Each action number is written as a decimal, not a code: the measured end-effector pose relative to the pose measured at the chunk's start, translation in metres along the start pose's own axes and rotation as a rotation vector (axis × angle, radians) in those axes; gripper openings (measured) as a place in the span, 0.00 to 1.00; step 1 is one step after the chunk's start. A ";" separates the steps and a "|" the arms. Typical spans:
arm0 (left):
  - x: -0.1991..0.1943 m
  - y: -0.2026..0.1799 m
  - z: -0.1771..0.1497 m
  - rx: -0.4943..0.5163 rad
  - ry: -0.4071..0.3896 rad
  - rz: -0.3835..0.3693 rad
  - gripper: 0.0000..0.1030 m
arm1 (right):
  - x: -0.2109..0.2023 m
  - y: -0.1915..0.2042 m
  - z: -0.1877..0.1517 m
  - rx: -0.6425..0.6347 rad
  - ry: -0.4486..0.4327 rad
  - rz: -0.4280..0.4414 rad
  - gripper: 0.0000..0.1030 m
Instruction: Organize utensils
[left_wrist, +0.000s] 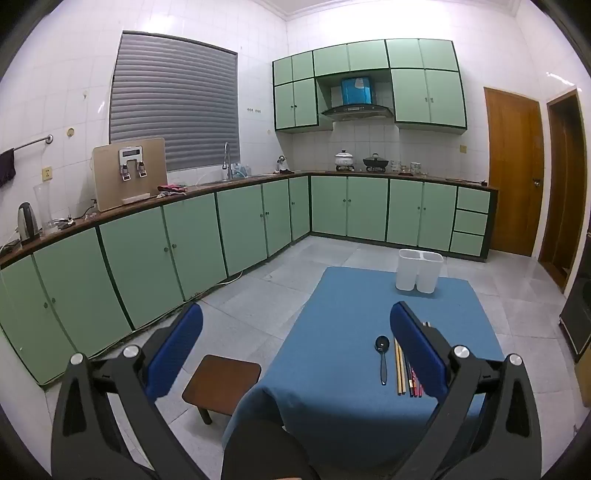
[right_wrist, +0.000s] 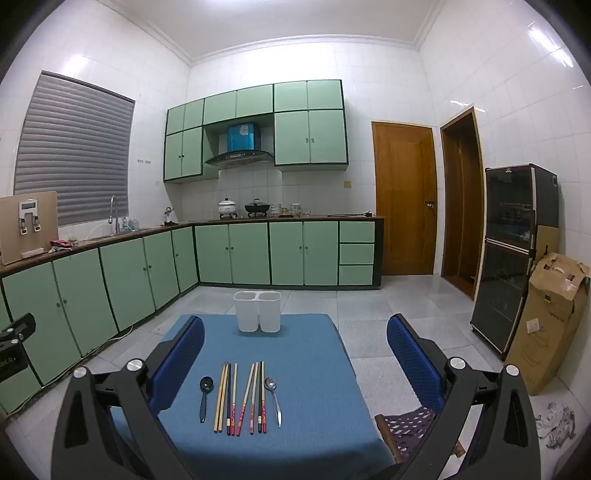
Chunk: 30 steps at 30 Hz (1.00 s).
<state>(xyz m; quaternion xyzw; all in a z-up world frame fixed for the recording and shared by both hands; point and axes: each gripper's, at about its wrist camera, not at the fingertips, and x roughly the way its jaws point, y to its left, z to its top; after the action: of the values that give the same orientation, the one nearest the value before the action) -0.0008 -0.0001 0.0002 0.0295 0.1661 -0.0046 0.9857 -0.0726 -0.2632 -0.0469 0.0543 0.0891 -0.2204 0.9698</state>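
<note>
Left gripper (left_wrist: 295, 354) and right gripper (right_wrist: 295, 362) both spread wide, empty, black spoon (right_wrist: 205, 397), slim chopsticks (right_wrist: 242, 398) and shiny metal spoon (right_wrist: 273, 398) lying lengthwise, handles nearest, on blue cloth tabletop (right_wrist: 314, 424), white two-compartment plastic holder (right_wrist: 257, 311) upright at far edge

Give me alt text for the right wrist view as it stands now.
On a blue-clothed table, a black spoon, several chopsticks and a metal spoon lie in a row before the open, empty right gripper. A white two-compartment holder stands at the table's far edge; green kitchen cabinets behind.
</note>
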 end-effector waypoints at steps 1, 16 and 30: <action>0.000 0.000 0.000 -0.001 0.001 -0.001 0.95 | 0.000 0.000 0.000 -0.001 0.000 0.000 0.94; 0.000 0.005 -0.006 -0.003 0.007 -0.001 0.95 | 0.000 -0.001 0.001 -0.003 0.002 0.001 0.94; 0.003 0.001 -0.001 -0.008 0.011 0.001 0.95 | -0.002 -0.002 0.003 -0.006 0.000 0.000 0.94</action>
<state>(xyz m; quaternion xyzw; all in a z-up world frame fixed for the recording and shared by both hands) 0.0019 0.0007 -0.0017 0.0258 0.1716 -0.0034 0.9848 -0.0750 -0.2648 -0.0442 0.0514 0.0899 -0.2203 0.9699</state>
